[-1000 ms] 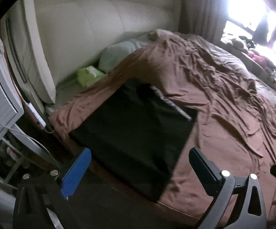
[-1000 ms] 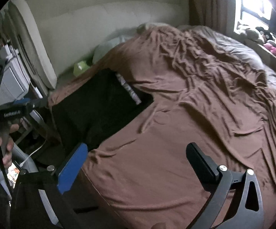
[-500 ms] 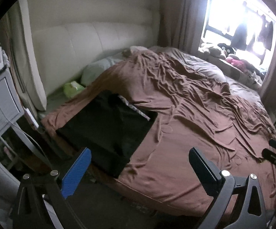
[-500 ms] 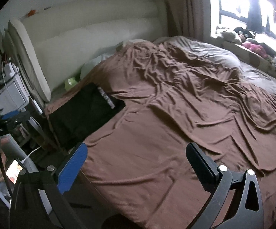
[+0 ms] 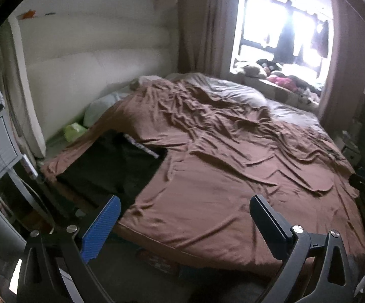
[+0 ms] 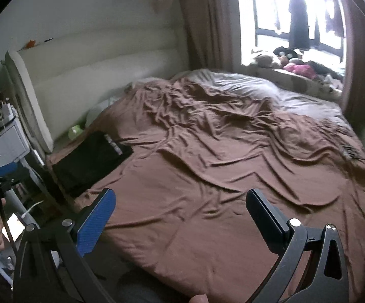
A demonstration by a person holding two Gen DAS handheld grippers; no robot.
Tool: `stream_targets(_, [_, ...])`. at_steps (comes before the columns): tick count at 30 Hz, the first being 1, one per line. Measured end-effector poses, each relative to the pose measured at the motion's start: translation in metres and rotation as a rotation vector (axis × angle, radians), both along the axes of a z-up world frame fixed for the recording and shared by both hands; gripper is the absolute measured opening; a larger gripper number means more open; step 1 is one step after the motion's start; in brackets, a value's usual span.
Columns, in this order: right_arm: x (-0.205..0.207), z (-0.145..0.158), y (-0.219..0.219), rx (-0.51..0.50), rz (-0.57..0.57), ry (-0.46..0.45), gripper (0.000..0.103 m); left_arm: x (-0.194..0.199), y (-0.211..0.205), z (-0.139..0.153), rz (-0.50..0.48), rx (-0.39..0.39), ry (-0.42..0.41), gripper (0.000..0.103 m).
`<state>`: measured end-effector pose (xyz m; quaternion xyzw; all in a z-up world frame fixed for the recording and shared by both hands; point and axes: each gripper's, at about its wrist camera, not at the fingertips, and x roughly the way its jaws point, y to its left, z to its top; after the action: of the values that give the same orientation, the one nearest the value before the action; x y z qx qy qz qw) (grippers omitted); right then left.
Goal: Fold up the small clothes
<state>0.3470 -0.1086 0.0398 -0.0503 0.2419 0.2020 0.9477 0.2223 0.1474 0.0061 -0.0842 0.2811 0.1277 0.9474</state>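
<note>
1. Both tools had drawn back and risen from the bed over the last second, so the black folded garment had shrunk in view and the window had come into sight.
2. My left tool hung over the near edge of the bed, its blue-padded finger and its black finger spread wide with nothing between them.
3. My right tool was likewise spread and empty, held above the brown sheet and well apart from the garment.
4. That garment lay flat as a neat dark rectangle at the left corner of the bed, near the cream headboard, with a light patterned band showing along its far edge. I judged it had been set there, out of the way, as a finished fold.
5. A small green item and a pale pillow sat just beyond it by the headboard.
6. I saw no other small garment on the rumpled sheet; the pile on the window ledge was too blurred to identify, so I judged the next piece would have to be fetched.
</note>
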Motion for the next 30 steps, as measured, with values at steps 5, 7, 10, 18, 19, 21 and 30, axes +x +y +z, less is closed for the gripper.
stream_targets(5, [-0.033, 0.000, -0.029, 0.035, -0.028, -0.021, 0.103, -0.022, -0.032, 0.000, -0.020, 0.039, -0.030, 0.103])
stream_targets(7, [-0.047, 0.000, -0.041, 0.058, -0.041, -0.031, 0.103, -0.032, -0.042, 0.000, -0.022, 0.053, -0.046, 0.103])
stream_targets(10, [-0.072, -0.005, -0.057, 0.071, -0.061, -0.057, 0.103, -0.047, -0.057, 0.001, -0.038, 0.062, -0.071, 0.103])
stream_targets(18, [-0.129, -0.021, -0.082, 0.095, -0.087, -0.130, 0.103, -0.093, -0.095, -0.001, -0.062, 0.090, -0.143, 0.103])
stream_targets(19, [-0.136, -0.026, -0.083, 0.094, -0.093, -0.137, 0.103, -0.099, -0.099, -0.002, -0.067, 0.091, -0.148, 0.103])
stream_targets(21, [-0.144, -0.032, -0.084, 0.093, -0.096, -0.143, 0.103, -0.108, -0.105, -0.004, -0.078, 0.089, -0.158, 0.103])
stream_targets(30, [-0.189, -0.050, -0.096, 0.083, -0.098, -0.177, 0.103, -0.148, -0.119, -0.018, -0.082, 0.078, -0.210, 0.103])
